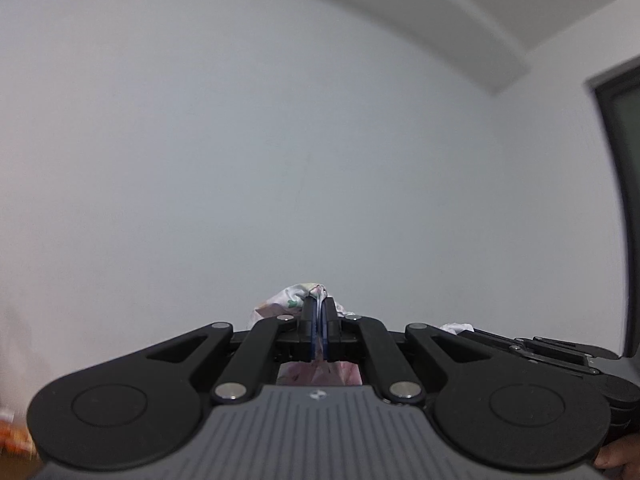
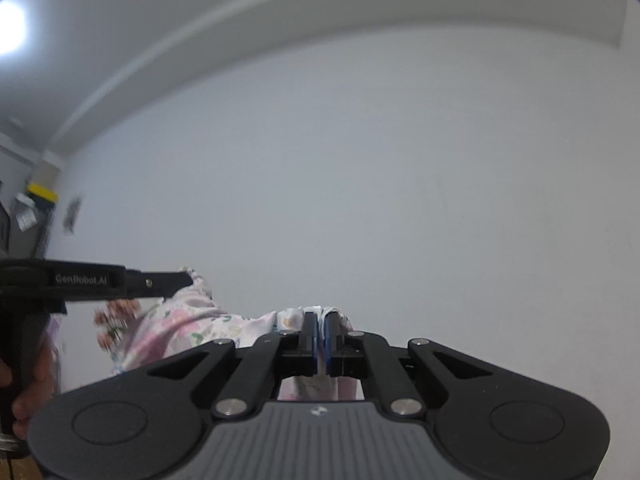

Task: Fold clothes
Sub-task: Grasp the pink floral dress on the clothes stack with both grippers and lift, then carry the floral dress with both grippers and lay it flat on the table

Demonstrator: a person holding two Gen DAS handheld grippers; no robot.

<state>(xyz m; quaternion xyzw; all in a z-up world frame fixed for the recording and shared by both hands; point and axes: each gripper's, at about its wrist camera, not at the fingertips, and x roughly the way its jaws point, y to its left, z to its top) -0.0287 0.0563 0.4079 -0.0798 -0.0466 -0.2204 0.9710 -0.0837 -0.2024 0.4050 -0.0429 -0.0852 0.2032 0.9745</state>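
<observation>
Closest to each lens sits the grey ribbed body and black linkage of its own claw. Both claws point roughly level at a plain white wall (image 1: 280, 160). Left claw (image 1: 319, 304) is pressed together, pinching a bunched edge of the floral garment (image 1: 286, 300) between its blue pads. Right claw (image 2: 319, 320) is likewise clamped on the same pale, flower-printed cloth, which sags between the two and hangs below. From the right view, the left claw juts in sideways, a person's hand (image 2: 28, 392) wrapped around its handle.
</observation>
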